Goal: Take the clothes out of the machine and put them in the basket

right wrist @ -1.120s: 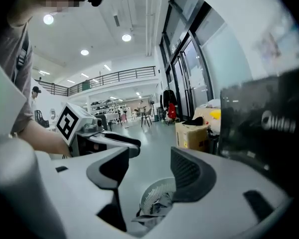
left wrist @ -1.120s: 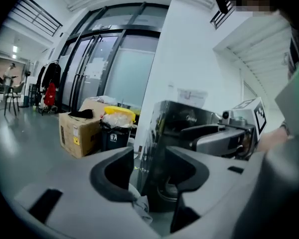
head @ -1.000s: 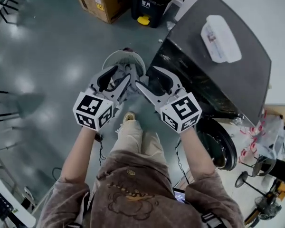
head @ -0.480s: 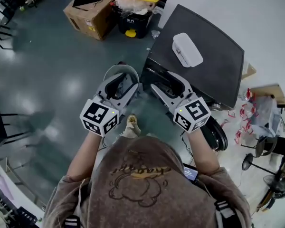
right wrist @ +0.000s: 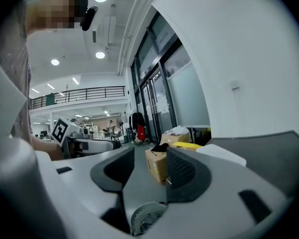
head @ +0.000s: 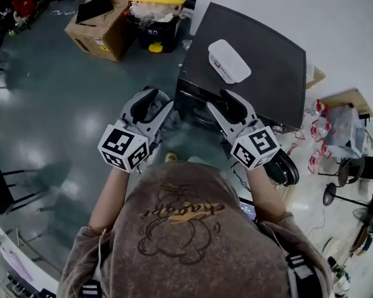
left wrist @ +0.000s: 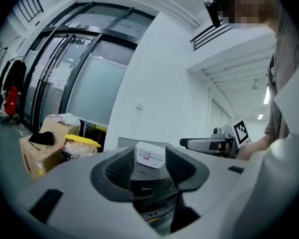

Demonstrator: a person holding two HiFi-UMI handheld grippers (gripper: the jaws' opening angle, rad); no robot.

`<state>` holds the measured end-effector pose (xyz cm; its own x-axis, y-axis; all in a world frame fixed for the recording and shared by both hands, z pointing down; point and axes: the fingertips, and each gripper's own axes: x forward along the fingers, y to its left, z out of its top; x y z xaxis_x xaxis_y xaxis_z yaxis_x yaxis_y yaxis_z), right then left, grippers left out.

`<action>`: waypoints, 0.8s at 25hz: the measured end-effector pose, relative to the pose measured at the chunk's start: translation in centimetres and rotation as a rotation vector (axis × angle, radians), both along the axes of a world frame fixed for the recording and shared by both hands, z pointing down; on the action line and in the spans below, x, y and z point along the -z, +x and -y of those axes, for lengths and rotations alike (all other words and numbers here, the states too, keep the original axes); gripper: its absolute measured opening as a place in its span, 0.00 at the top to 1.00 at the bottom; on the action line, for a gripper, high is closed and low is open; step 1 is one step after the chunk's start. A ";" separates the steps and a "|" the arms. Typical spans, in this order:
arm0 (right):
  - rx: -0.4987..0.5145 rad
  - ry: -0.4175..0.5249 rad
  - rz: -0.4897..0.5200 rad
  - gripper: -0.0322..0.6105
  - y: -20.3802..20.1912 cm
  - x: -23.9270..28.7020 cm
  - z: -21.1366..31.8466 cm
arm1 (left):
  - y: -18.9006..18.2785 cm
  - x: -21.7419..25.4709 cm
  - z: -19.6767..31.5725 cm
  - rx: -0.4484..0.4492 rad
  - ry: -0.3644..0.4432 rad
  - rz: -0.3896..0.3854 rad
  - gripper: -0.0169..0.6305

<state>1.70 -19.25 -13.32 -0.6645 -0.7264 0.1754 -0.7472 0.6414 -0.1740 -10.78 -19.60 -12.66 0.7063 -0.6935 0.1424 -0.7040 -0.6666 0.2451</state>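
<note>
The dark grey washing machine (head: 261, 67) stands ahead of me with a white box (head: 229, 61) on its top. Its round door (head: 285, 168) hangs open low at the right. No clothes show. The white basket (right wrist: 147, 217) sits on the floor below my hands, with pale cloth inside. My left gripper (head: 155, 105) is open and empty, pointing at the machine front (left wrist: 149, 190). My right gripper (head: 222, 107) is open too. Its jaws have just been closing, with nothing between them. Each gripper shows in the other's view: the right gripper (left wrist: 209, 143), the left gripper (right wrist: 89, 146).
A cardboard box (head: 99, 27) and a black bin with a yellow lid (head: 155, 8) stand on the floor beyond the basket. A dark chair (head: 6, 188) is at the left. Bags and stands (head: 339, 135) crowd the floor right of the machine.
Both grippers have risen and now point nearly level. The basket, plain below them a second ago, has slipped out of sight in the head view. The right jaws have narrowed a little.
</note>
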 end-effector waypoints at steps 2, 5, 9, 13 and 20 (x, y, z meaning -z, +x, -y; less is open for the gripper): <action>-0.007 0.013 0.004 0.71 0.6 0.3 0.1 | 0.2 0.3 0.2 -0.005 0.011 -0.007 0.73; -0.003 0.028 0.000 0.78 1.6 0.7 0.0 | 0.7 0.6 0.3 -0.004 0.019 -0.017 0.90; -0.011 0.033 -0.012 0.95 3.3 0.0 -0.7 | 1.9 -0.2 -0.1 -0.011 0.026 0.009 0.96; 0.027 0.036 -0.021 0.96 4.0 -1.1 -1.2 | 3.0 -1.2 -0.4 -0.011 0.026 0.015 0.96; 0.030 0.014 0.023 0.96 5.0 -2.8 -1.0 | 4.4 -3.4 -0.3 0.025 -0.006 -0.009 0.96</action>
